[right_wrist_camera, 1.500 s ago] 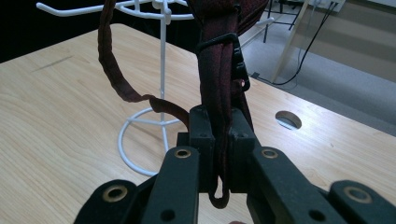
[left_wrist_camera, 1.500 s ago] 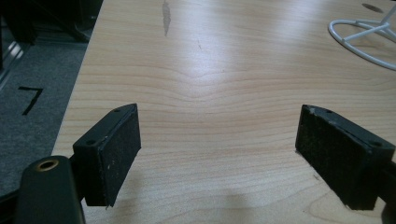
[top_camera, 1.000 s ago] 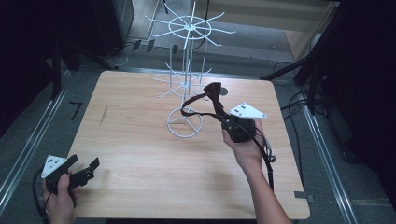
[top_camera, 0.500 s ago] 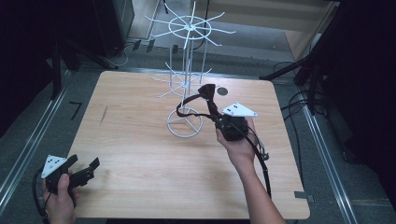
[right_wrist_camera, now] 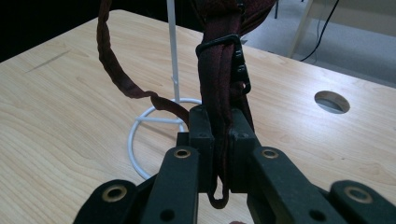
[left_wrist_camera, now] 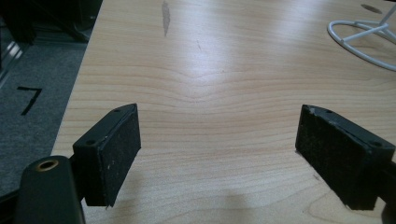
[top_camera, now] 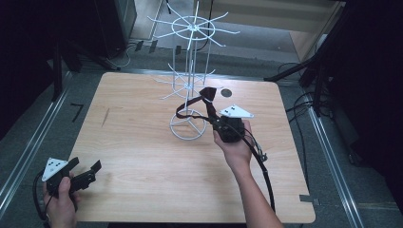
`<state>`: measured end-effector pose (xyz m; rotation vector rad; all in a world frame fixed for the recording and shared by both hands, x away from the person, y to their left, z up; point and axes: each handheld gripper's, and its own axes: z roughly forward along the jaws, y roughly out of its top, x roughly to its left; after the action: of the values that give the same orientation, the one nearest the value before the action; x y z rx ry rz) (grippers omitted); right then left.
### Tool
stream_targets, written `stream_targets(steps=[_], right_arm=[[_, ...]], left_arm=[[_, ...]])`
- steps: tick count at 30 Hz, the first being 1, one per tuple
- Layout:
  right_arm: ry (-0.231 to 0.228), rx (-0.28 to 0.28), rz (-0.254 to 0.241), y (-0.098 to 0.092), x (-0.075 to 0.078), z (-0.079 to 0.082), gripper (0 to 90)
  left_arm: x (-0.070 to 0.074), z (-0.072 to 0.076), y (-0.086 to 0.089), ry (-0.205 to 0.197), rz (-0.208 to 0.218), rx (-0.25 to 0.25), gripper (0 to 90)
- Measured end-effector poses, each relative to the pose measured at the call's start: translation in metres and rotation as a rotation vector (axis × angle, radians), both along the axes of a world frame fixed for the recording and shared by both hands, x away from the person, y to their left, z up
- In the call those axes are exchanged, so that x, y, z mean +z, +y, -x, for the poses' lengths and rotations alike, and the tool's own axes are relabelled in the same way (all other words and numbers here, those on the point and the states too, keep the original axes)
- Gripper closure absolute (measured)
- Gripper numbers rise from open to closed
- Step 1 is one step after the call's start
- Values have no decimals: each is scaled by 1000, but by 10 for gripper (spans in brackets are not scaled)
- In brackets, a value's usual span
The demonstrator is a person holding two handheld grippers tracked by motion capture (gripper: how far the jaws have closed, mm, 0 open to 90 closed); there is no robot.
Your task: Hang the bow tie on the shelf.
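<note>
My table (top_camera: pixel 142 156) is pale wood, ringed by dark floor, with a white wire rack (top_camera: pixel 190 85) standing just ahead of my right gripper (top_camera: pixel 216 121). Those jaws are clamped on a dark maroon strap (right_wrist_camera: pixel 217 93) whose black plastic buckle (right_wrist_camera: pixel 238 65) I see in the right gripper view, its loose end looping left past the rack's pole. Since 1 second ago that hand has sunk nearer me, while my left gripper (left_wrist_camera: pixel 217 154) sits with jaws apart over bare wood.

Wooden table (top_camera: pixel 142 156) (round hole (top_camera: pixel 226 92))
</note>
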<state>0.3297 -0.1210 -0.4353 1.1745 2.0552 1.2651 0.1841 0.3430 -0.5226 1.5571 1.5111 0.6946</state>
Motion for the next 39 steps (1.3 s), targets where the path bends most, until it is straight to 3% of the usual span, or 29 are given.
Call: stream_targets(steps=[33,39], right_arm=[[137,-8,24,19,-56,-13,849],[160,-17,-9,21,-65,-18,848]], left_arm=[[0,0,1,-5,3,0,149],[0,0,1,-9,3,0,149]])
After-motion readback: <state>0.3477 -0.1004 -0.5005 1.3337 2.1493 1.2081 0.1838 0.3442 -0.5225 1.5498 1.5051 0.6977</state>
